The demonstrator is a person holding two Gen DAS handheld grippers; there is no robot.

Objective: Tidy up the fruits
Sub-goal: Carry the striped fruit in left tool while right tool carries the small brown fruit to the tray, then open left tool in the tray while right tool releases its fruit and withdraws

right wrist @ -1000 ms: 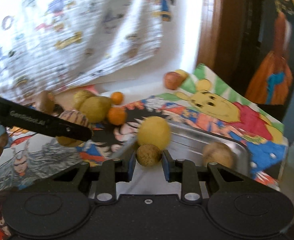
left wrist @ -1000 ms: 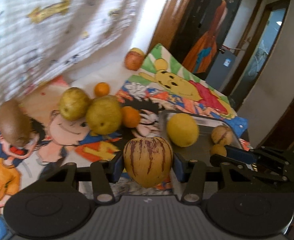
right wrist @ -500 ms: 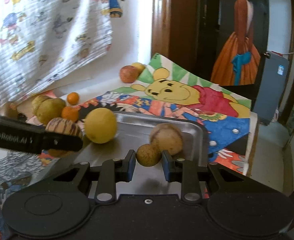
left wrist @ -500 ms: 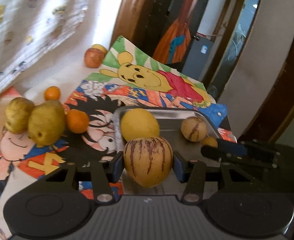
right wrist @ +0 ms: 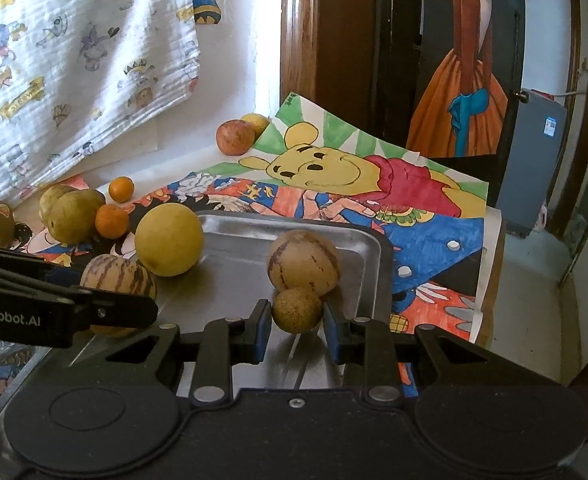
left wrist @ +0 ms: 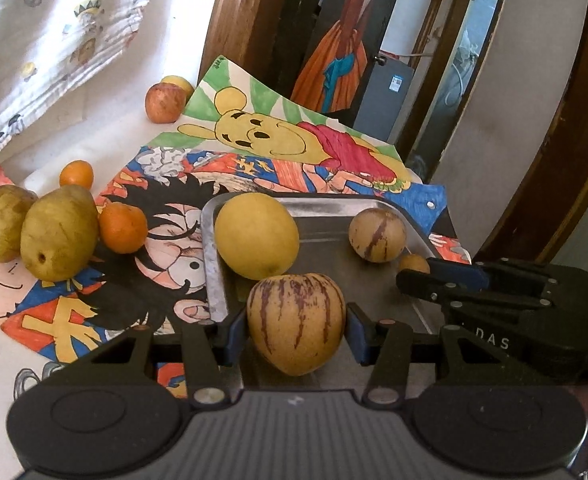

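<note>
Both tongs closed over the steel tray [left wrist: 214,280] at frame centre, apparently for release: left tongs [left wrist: 295,330] clamping striped melon [left wrist: 295,322], right tongs [right wrist: 297,326] pinching small brown fruit [right wrist: 297,310].

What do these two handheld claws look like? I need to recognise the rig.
Both match: the left claw and right claw are black plastic with blue finger pads, silver pivot screws and round knobs. White lettering marks their sides: "DAS" and "enRobot.AI".

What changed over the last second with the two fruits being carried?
Both grippers swung toward the metal tray, each carrying its fruit. The left gripper brought the striped melon over the tray's near corner; the right gripper brought the small brown fruit beside the striped fruit lying there. Neither let go; the tray's fruits stayed.
</note>
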